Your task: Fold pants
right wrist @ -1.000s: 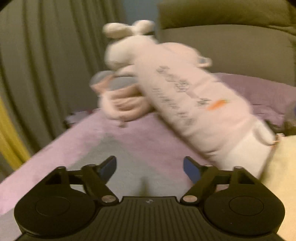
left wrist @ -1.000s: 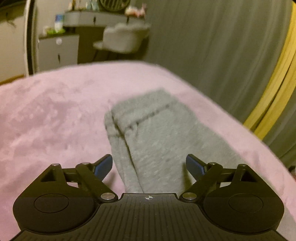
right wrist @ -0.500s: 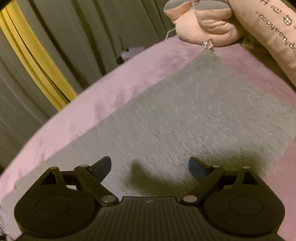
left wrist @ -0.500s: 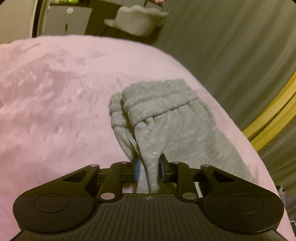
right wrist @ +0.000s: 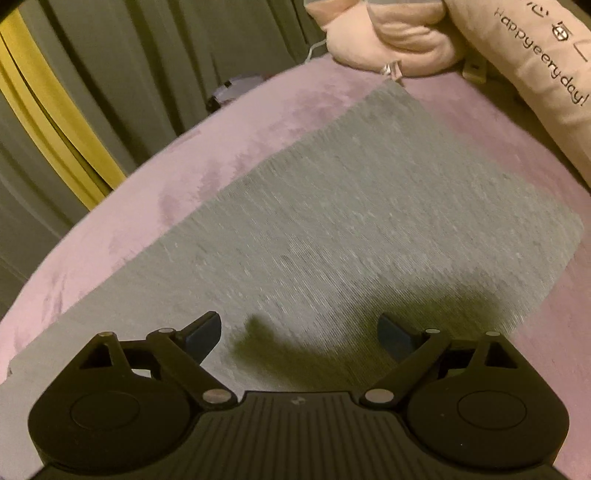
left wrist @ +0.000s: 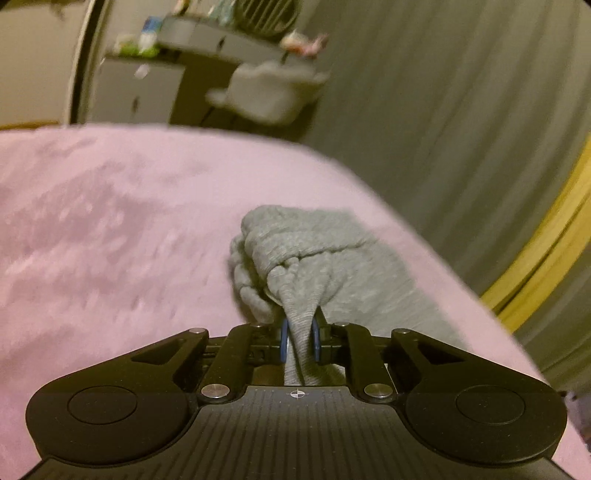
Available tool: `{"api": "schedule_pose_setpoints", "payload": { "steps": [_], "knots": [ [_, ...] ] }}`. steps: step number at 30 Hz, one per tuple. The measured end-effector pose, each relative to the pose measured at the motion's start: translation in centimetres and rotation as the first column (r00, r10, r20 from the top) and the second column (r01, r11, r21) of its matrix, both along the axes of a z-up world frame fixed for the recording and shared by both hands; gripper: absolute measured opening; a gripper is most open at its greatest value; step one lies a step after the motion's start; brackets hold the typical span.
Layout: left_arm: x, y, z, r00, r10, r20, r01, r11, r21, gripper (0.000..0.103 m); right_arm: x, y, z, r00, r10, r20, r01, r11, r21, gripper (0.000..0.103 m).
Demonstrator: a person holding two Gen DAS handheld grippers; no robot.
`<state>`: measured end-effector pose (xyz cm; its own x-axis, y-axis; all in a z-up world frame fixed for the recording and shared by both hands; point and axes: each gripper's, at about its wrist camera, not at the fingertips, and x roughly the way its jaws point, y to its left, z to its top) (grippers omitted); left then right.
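Left view: left gripper [left wrist: 299, 341] low centre of frame, blue pads [left wrist: 283, 341] closing on a pinched ridge of grey pants [left wrist: 314, 258]; fabric bunched and drawn up into a cone just above the pads, ribbed folds heaped at mid-frame, the rest of the cloth trailing flat toward the lower right; pink bed [left wrist: 110, 240] filling the left and centre of the frame; grey curtain [left wrist: 443, 110] across the upper right, yellow strip [left wrist: 546, 258] at the right edge; blurred cabinet [left wrist: 140, 88] and pale chair [left wrist: 269, 92] at the upper left and upper centre, small items on top too blurred to tell.

Right view: right gripper [right wrist: 299, 334] at the bottom of the frame, spread wide, nothing between the pads [right wrist: 203, 334]; held over pants [right wrist: 369, 221] lying flat and smooth, a broad grey panel running from lower left to upper right, one corner near the top centre, straight edge at the right; dark shadow of the gripper on the cloth just ahead of the pads; whether the tips touch the fabric, not to be told; pink bed [right wrist: 258, 110] showing along the upper left and right of the panel; pink plush [right wrist: 388, 33] at the top centre, close to that corner; long cream pillow [right wrist: 535, 74] with printed lettering at the upper right; curtain [right wrist: 129, 74] and yellow strip [right wrist: 48, 103] at the upper left.
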<state>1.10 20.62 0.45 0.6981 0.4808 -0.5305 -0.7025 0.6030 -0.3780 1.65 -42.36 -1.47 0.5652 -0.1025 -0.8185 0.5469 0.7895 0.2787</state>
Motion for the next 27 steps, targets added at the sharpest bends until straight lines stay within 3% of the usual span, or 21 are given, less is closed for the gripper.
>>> {"api": "schedule_pose_setpoints", "payload": {
  "steps": [2,6,7,8,10,13,15,18,21,24,27],
  "knots": [
    [0.1,-0.4,0.1,1.0,0.003,-0.024,-0.003,1.0,0.025,0.015,0.0,0.1,0.0,1.0,0.008,-0.002,-0.008,1.0,-0.005,0.093],
    [1.0,1.5,-1.8,0.99,0.056,-0.13,-0.07,0.992,-0.107,0.017,-0.1,-0.2,0.0,1.0,0.008,0.001,-0.008,1.0,0.01,0.095],
    [0.8,1.7,-1.8,0.991,0.058,-0.124,-0.073,0.99,-0.122,0.025,-0.1,-0.3,-0.1,1.0,0.006,0.0,-0.006,1.0,0.019,0.095],
    [0.5,1.9,-1.7,0.99,0.073,-0.119,-0.089,0.987,-0.131,0.047,-0.1,-0.5,-0.2,1.0,0.004,-0.002,-0.004,1.0,0.03,0.097],
    [-0.9,2.2,-1.3,0.979,0.171,-0.112,-0.186,0.973,-0.135,0.081,-0.1,-0.7,-0.3,1.0,0.004,-0.006,-0.004,0.999,0.052,0.098],
    [-3.3,2.8,-0.6,0.948,0.307,-0.087,-0.317,0.937,-0.15,0.082,-0.2,-0.9,-0.5,1.0,0.004,-0.001,-0.003,0.997,0.075,0.099],
    [-4.5,2.8,0.0,0.941,0.332,-0.059,-0.337,0.922,-0.188,0.082,-0.4,-1.0,-0.5,1.0,0.001,0.003,-0.002,0.996,0.087,0.099],
    [-4.4,1.1,1.6,0.974,0.225,-0.006,-0.222,0.956,-0.191,0.082,-0.2,-1.1,-0.6,1.0,0.008,-0.005,-0.007,0.996,0.092,0.099],
    [-1.7,-3.1,3.8,1.0,0.018,-0.02,-0.018,0.999,-0.035,0.084,0.1,-0.8,-0.7,1.0,0.018,-0.021,-0.016,0.996,0.082,0.099],
    [1.8,-8.1,4.9,0.978,-0.195,-0.072,0.202,0.974,0.105,0.095,0.2,-0.6,-0.7,0.999,0.028,-0.033,-0.026,0.997,0.07,0.099],
    [5.3,-11.6,4.7,0.939,-0.327,-0.108,0.34,0.932,0.128,0.095,0.2,-0.6,-0.7,0.999,0.029,-0.036,-0.026,0.997,0.066,0.099]
  ]
}}
